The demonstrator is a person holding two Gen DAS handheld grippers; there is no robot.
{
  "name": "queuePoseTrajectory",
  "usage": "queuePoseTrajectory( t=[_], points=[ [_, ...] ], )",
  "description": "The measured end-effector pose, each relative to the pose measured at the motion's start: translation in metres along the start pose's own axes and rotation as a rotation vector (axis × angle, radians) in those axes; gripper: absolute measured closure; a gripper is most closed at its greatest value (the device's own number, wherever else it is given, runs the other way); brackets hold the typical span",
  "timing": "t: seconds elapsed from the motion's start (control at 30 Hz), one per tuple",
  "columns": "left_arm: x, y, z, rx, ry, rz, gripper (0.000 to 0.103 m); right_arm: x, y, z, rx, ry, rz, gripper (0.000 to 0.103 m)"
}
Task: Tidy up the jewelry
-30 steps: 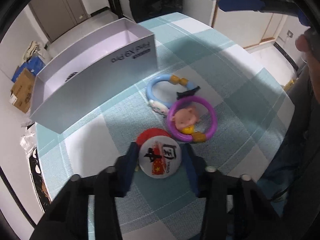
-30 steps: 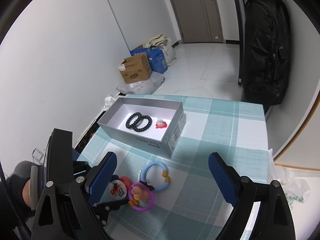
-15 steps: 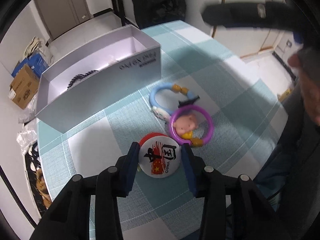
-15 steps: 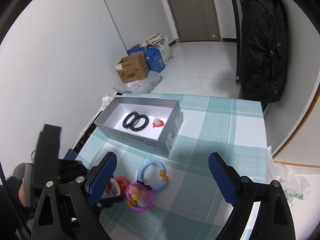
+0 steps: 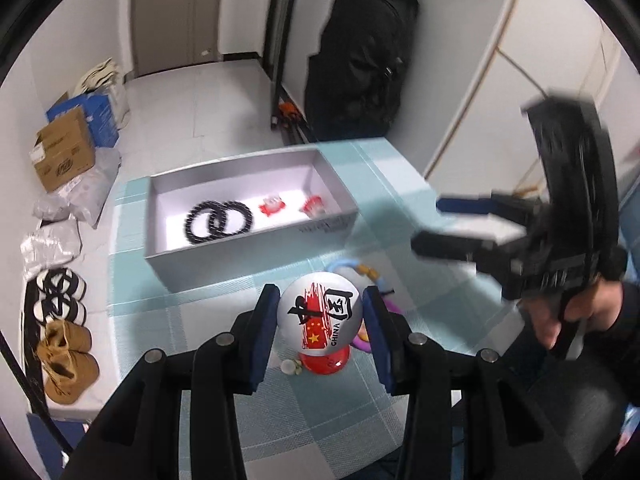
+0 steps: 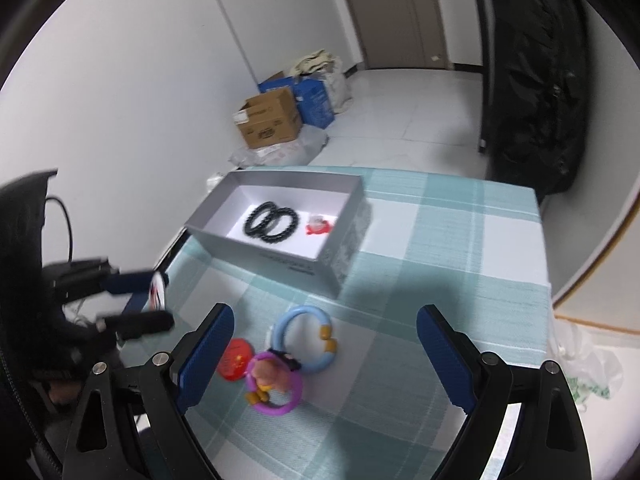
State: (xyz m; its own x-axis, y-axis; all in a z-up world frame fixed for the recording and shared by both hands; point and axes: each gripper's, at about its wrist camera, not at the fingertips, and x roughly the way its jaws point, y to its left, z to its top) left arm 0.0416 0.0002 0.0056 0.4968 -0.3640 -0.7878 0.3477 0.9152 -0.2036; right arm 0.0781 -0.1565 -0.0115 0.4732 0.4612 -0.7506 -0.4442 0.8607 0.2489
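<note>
On the checked tablecloth sits an open grey box, and inside it lie two black bead bracelets, overlapping, with a small red-and-white charm beside them; the left view shows a second red piece near the box's right wall, though it is too blurred to name. The left gripper has its blue pads clamped on a white round badge printed with black characters, a red flag and the word CHINA. The badge is held up off the cloth, in front of the box's near wall. Below it a red disc lies flat on the cloth, and a tiny pale bead sits just beside that. From the right view the disc lies touching a purple ring carrying a pink pig figure, and a blue ring with yellow beads overlaps the purple one on the box side. The right gripper hangs above these rings with its jaws wide apart and nothing between them. In the left view it appears blurred, gripped by a hand in a dark sleeve. On the floor by the wall stand a cardboard carton and some bags.
</note>
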Motion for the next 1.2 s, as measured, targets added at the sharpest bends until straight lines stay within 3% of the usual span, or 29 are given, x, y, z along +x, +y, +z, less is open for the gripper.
queuePoseTrajectory(
  t=[0.13,0.27,0.47,0.67,0.8,0.87,1.0,1.1,1.2],
  points=[
    [-0.007,0.020,0.008,-0.061,-0.053,-0.003,0.066,0.009,0.018,-0.002,-0.063,0.025,0.054,0.010],
    [-0.016,0.035,0.014,-0.110,-0.104,-0.007,0.066,0.021,0.053,-0.008,-0.219,0.049,0.094,0.010],
    [-0.015,0.049,0.012,-0.169,-0.115,0.034,0.066,0.044,0.095,-0.025,-0.426,0.115,0.146,0.015],
    [-0.017,0.054,0.011,-0.181,-0.117,0.046,0.066,0.079,0.104,-0.036,-0.473,0.220,0.069,0.028],
    [-0.015,0.060,0.012,-0.206,-0.110,0.041,0.066,0.087,0.107,-0.041,-0.521,0.234,0.036,0.031],
    [-0.016,0.062,0.012,-0.215,-0.110,0.041,0.066,0.091,0.110,-0.045,-0.550,0.249,0.009,0.038],
    [-0.016,0.063,0.012,-0.219,-0.111,0.040,0.066,0.094,0.114,-0.051,-0.624,0.250,-0.038,0.038],
    [-0.016,0.063,0.012,-0.218,-0.112,0.042,0.066,0.095,0.114,-0.050,-0.620,0.259,-0.022,0.044],
    [-0.016,0.063,0.013,-0.220,-0.114,0.041,0.066,0.095,0.113,-0.048,-0.611,0.269,0.003,0.057]
  ],
)
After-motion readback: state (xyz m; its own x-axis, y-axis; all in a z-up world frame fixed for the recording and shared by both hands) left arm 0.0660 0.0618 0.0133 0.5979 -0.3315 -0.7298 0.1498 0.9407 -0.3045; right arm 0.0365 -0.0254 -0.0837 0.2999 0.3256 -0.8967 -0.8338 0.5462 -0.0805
